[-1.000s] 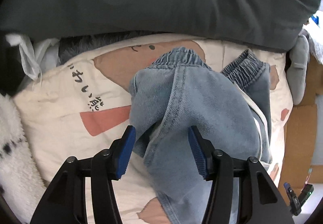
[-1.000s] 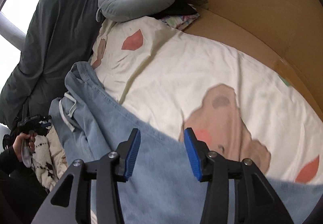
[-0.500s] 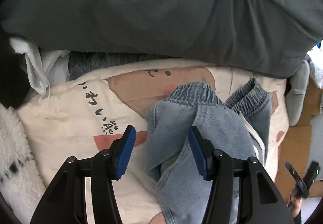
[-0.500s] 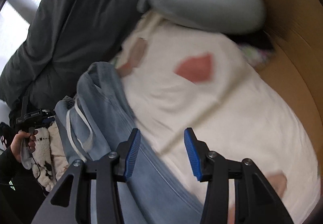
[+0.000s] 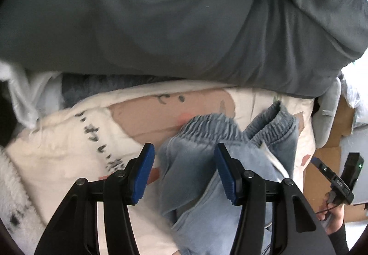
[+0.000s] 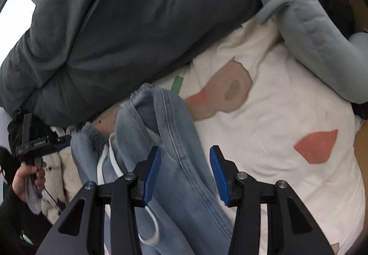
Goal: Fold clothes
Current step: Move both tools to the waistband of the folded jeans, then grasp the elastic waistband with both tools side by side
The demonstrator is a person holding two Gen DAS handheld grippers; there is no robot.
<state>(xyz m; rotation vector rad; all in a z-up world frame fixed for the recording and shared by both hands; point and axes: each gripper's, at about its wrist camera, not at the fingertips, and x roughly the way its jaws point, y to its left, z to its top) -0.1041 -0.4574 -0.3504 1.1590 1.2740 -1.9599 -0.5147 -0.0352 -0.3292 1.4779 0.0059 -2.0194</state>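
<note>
1. Since a second ago both views have swung toward the waistband end of the jeans [image 5: 197, 177]: the right wrist camera, which looked across open bedding, now looks along the denim, and the left one has drawn back so the bunched cloth sits lower between its fingers.
2. Nearest, the left gripper [image 5: 184, 170] stands with jaws wide, the crumpled denim lying between the blue pads but not pinched.
3. Likewise the right gripper [image 6: 185, 172] has jaws wide; a long fold of the jeans [image 6: 174, 140] runs under its left finger, with the white drawstring [image 6: 149, 227] looping below.
4. Just beyond, the elastic waistband [image 5: 230, 126] lies rumpled on the cream bear-print duvet [image 5: 76, 140].
5. Farther off, a dark grey quilt [image 5: 161, 20] is piled behind, and a grey neck pillow [image 6: 310, 32] curves at the right.
6. Judging from this, neither hand holds cloth, so the jeans are heaped and unfolded; the shift suggests both are lining up to take the waistband and spread it flat.
</note>
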